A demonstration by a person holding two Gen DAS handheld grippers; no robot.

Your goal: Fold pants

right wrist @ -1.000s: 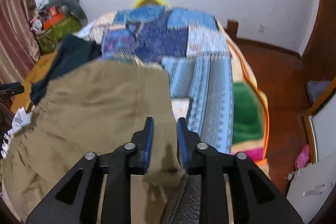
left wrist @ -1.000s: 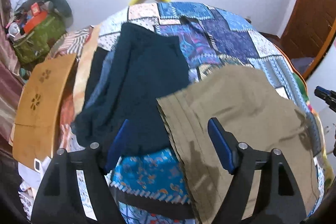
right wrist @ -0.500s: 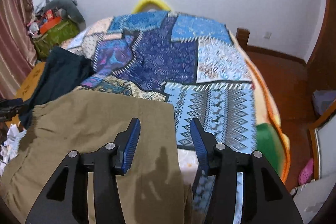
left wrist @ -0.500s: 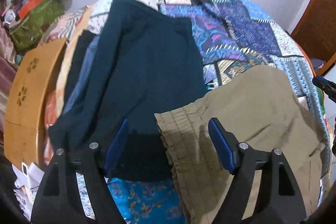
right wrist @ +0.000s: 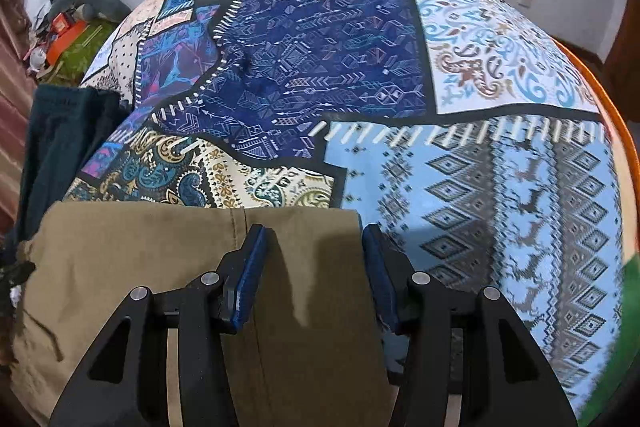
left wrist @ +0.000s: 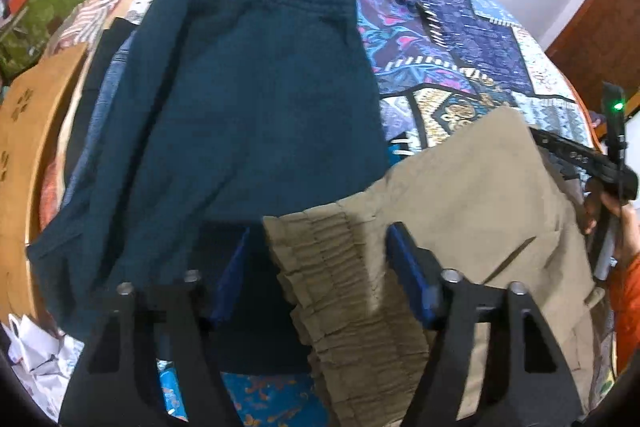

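Patchwork bedspread [right wrist: 400,67] covers the bed, white wall behind. Khaki pants [left wrist: 460,211] lie flat at the near edge, overlapping dark teal pants [left wrist: 248,99] to their left. Left gripper [left wrist: 316,267] fingers have just been closing, gathered waistband between them, pads not pressing. Right gripper [right wrist: 312,267] fingers have just been closing, straddling the hem corner, still parted. Right hand [left wrist: 616,223] visible in left view.

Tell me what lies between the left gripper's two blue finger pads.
In the left wrist view, the gathered waistband of the khaki pants and an edge of the dark teal garment lie between the left gripper pads, neither pinched.
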